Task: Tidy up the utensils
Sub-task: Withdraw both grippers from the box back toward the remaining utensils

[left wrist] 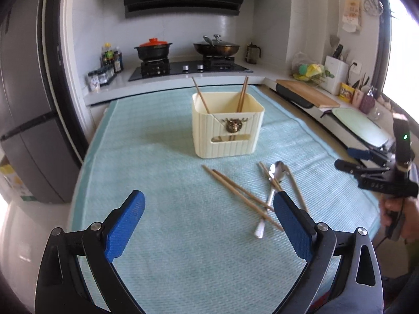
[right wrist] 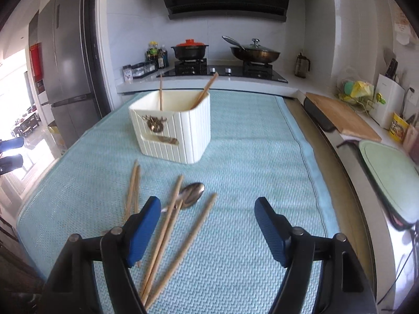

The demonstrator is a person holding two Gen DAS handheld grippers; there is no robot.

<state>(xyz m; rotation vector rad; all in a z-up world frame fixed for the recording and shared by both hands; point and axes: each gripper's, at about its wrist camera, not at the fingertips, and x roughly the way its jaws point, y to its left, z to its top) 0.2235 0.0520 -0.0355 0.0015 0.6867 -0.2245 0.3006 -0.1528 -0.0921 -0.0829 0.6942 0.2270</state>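
Observation:
A cream ribbed utensil holder stands on the light blue cloth with three chopsticks leaning inside it. Loose wooden chopsticks and a metal spoon lie crossed on the cloth in front of the holder. My left gripper hovers open over the cloth, its right finger above the spoon's handle. My right gripper is open too, above the loose chopsticks, and nothing is held in either.
A stove with a red-lidded pot and a lidded wok runs along the counter behind the cloth. A wooden cutting board and a green tray lie to the right. A grey fridge stands at the left.

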